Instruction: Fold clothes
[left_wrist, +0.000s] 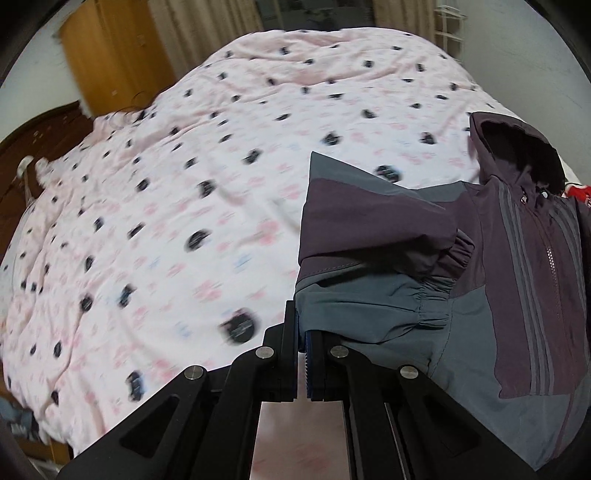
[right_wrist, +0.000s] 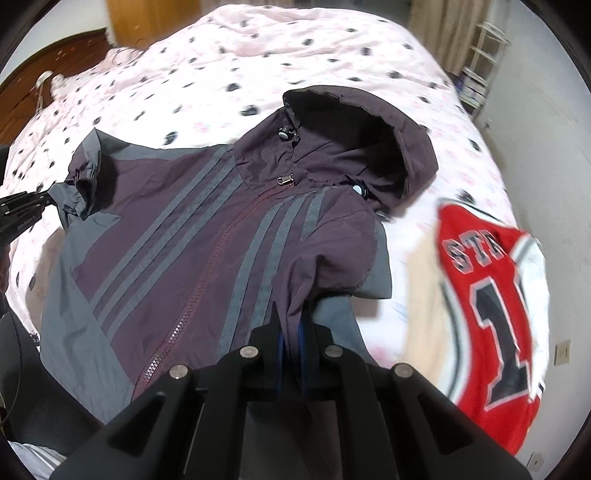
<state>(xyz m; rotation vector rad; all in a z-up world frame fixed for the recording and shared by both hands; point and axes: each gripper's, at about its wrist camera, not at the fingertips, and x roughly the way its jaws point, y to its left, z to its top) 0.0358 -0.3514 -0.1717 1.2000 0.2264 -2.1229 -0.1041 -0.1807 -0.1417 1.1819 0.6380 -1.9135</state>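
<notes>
A purple and grey hooded jacket lies front up on the bed, zipper closed, hood toward the far side. My left gripper is shut on the grey cuff of one sleeve, which is drawn across toward the jacket's body. In the right wrist view that same gripper shows at the left edge, pinching the cuff. My right gripper is shut on the other sleeve, whose purple fabric runs up between its fingers.
A pink quilt with dark spots covers the whole bed. A red and white jersey lies right of the jacket. A wooden headboard and a wardrobe stand at the far left; a white rack stands at the far right.
</notes>
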